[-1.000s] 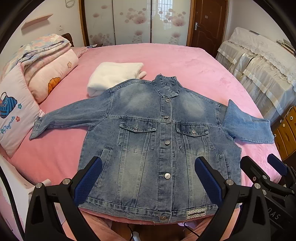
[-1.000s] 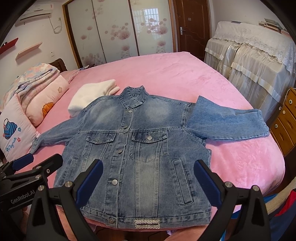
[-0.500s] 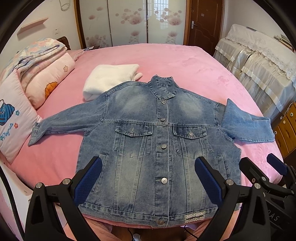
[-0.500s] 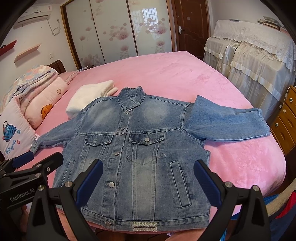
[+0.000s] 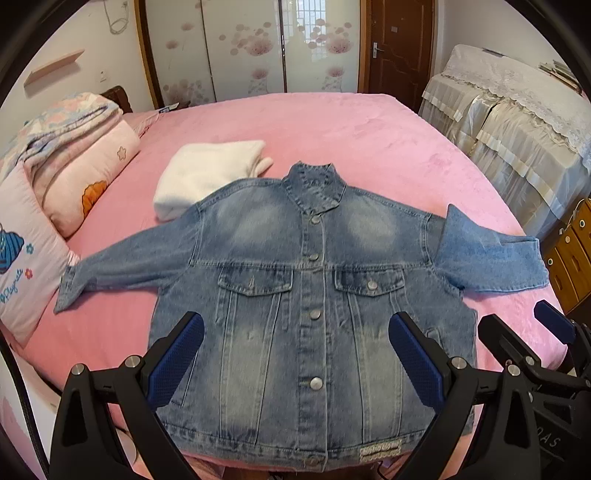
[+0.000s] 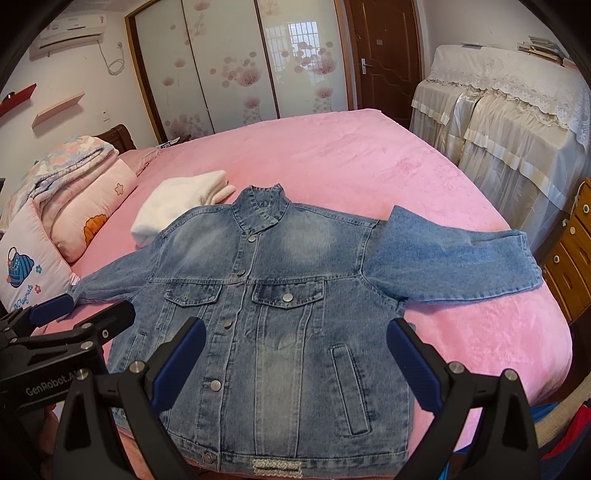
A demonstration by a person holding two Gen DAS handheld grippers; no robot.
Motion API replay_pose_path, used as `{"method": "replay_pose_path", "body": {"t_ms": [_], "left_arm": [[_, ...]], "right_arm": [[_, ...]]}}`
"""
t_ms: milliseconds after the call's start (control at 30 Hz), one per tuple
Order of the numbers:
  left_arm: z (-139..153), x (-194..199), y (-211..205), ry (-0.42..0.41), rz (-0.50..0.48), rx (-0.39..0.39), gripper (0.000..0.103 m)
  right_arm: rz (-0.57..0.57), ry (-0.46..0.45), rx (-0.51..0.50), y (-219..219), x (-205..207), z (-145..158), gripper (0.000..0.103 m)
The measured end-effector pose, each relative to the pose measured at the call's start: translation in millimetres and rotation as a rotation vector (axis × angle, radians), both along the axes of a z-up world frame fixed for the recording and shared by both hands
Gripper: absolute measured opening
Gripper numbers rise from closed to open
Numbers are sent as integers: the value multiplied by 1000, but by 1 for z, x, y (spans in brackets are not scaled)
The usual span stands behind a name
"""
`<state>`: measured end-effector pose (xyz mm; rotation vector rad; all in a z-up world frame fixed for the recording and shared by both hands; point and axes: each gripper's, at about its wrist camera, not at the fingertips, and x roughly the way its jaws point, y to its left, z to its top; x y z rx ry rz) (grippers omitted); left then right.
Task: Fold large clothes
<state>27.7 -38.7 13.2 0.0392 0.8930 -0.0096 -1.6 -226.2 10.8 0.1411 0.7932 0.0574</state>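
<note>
A bedroom: a wide bed under a pink plush cover fills the middle of both views, with floral sliding wardrobe doors and a dark wooden door along the top of the frame. At the upper left of the right wrist view an air conditioner hangs on the wall.

Down the left edge lie a pink pillow with a cartoon print, cut off by the frame, and a folded quilt behind it. Right of those, a folded white garment sits just behind the shoulder of the denim jacket. The jacket is spread front-up and buttoned across the centre of the frame, collar toward the wardrobe, hem at the near edge of the bed. Its sleeve at frame left stretches out flat; the one at frame right lies doubled over, its cuff near the bed's edge.

At the right, furniture under cream lace covers hides whatever is beneath, and wooden drawers are clipped by the frame.

Low in the frame, the left gripper and right gripper hover side by side over the hem, jaws spread wide, gripping nothing. The hem's middle is partly masked by them.
</note>
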Motion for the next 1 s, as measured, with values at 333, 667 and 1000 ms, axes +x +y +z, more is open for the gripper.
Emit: {"method": "replay_pose_path", "body": {"t_ms": [333, 667, 1000], "left_arm": [[29, 28, -32, -77, -59, 31, 100], [57, 65, -92, -180, -147, 67, 100], [47, 118, -155, -237, -184, 0, 100]], "right_arm": [[-24, -80, 28, -28, 19, 22, 99], [-129, -183, 43, -93, 42, 52, 99], [-416, -85, 79, -231, 89, 1, 99]]}}
